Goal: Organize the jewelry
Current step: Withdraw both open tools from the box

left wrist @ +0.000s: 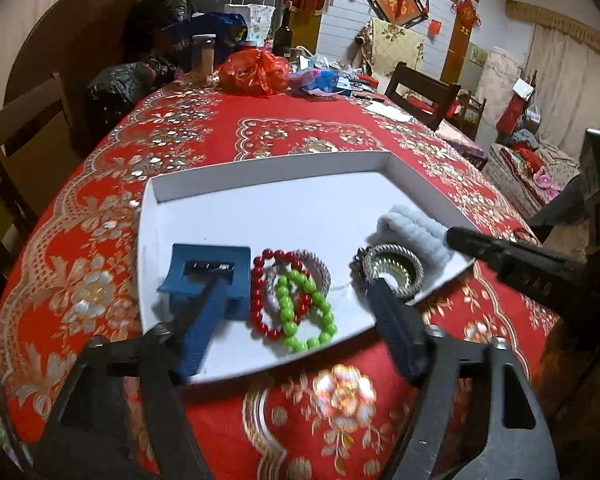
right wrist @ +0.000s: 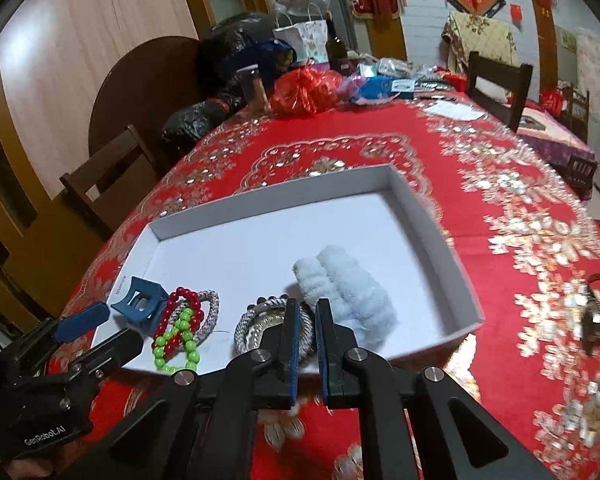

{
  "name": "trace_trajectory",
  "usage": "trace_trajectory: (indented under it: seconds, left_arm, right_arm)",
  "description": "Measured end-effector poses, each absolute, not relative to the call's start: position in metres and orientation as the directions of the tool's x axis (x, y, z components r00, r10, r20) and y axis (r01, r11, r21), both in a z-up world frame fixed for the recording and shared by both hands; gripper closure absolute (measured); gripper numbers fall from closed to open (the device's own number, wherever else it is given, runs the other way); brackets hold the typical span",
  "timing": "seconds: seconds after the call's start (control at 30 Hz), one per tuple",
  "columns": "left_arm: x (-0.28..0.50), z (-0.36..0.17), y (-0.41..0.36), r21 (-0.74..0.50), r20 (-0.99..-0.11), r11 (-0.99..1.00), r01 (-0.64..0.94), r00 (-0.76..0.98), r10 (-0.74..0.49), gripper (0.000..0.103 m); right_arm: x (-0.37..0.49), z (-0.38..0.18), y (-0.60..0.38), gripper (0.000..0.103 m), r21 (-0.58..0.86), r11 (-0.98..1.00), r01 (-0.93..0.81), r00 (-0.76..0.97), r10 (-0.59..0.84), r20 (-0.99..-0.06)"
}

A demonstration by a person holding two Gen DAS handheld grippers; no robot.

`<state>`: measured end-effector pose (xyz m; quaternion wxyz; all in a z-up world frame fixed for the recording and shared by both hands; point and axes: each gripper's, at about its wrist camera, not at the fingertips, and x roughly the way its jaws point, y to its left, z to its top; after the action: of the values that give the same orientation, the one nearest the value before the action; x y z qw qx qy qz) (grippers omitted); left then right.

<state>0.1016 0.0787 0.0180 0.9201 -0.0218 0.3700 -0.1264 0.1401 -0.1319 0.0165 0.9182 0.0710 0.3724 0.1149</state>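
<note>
— Stock in the shallow white cardboard tray (right wrist: 456, 264)?
— Near edge: blue plastic claw clip (left wrist: 204, 276), beaded bracelets (left wrist: 296, 300), fluffy pale scrunchie (right wrist: 348, 292). Outstanding: dark trinket (right wrist: 598, 320) on the table. My left jaws open, right closed, both empty.

Both wrist cameras look forward and downward along their own fingers, close over the near edge of the white tray (left wrist: 268, 168) (right wrist: 428, 216). They share the tray, the red tablecloth (left wrist: 300, 128) (right wrist: 480, 152) and the cluttered far end; the right view probably sits slightly farther right.
</note>
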Motion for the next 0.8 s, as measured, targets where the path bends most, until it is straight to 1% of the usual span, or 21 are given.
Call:
trace_trajectory:
  seconds: [0.03,0.07,0.1,0.13,0.17,0.27,0.33,0.43,0.5,0.57,0.63,0.7,0.8]
  left_arm:
    - [0.097,0.019,0.079,-0.126,-0.686,0.969,0.214,0.687,-0.241,0.014]
    - [0.094,0.019,0.078,-0.117,-0.702,0.97,0.213,0.673,-0.232,0.007]
    - [0.089,0.019,0.077,-0.106,-0.715,0.973,0.207,0.664,-0.219,0.003]
    - [0.08,0.019,0.079,-0.097,-0.715,0.976,0.195,0.669,-0.205,0.003]
    - [0.071,0.02,0.08,-0.091,-0.709,0.978,0.187,0.678,-0.196,0.003]
    - [0.042,0.022,0.076,-0.015,-0.702,0.987,0.161,0.701,-0.125,0.002]
    - [0.023,0.022,0.071,0.034,-0.692,0.987,0.158,0.716,-0.091,0.002]
    - [0.001,0.02,0.064,0.078,-0.697,0.987,0.137,0.715,-0.044,0.002]
    - [-0.005,0.017,0.066,0.043,-0.716,0.992,0.118,0.696,-0.051,0.002]
    - [-0.006,0.011,0.067,0.001,-0.758,0.994,0.112,0.648,-0.072,0.002]
    - [-0.007,0.011,0.063,0.002,-0.786,0.994,0.107,0.615,-0.065,0.002]
    - [-0.011,0.021,0.059,0.018,-0.777,0.996,0.092,0.628,-0.044,0.002]
    - [-0.021,0.036,0.055,0.005,-0.763,0.996,0.092,0.644,-0.056,0.002]
  right_arm:
    - [0.133,0.021,-0.135,0.096,0.21,0.965,-0.156,0.694,0.258,-0.673]
    - [0.128,0.023,-0.136,0.09,0.197,0.969,-0.151,0.688,0.246,-0.683]
    - [0.12,0.025,-0.138,0.083,0.178,0.973,-0.145,0.674,0.229,-0.703]
    - [0.111,0.026,-0.14,0.06,0.168,0.975,-0.146,0.663,0.222,-0.715]
    - [0.102,0.026,-0.142,0.044,0.161,0.976,-0.145,0.657,0.217,-0.722]
    - [0.066,0.025,-0.145,0.034,0.15,0.976,-0.158,0.648,0.218,-0.73]
    - [0.041,0.019,-0.147,0.031,0.153,0.974,-0.167,0.649,0.226,-0.726]
    - [0.02,0.011,-0.149,0.031,0.126,0.979,-0.16,0.683,0.202,-0.702]
    - [0.017,0.012,-0.148,0.031,0.101,0.984,-0.146,0.697,0.175,-0.695]
    - [0.013,0.018,-0.152,0.031,0.124,0.982,-0.141,0.715,0.188,-0.673]
    - [0.011,0.019,-0.153,0.031,0.134,0.982,-0.132,0.721,0.188,-0.667]
    - [0.01,0.019,-0.151,0.031,0.125,0.984,-0.128,0.721,0.179,-0.67]
    - [0.005,0.022,-0.148,0.031,0.122,0.982,-0.143,0.727,0.188,-0.66]
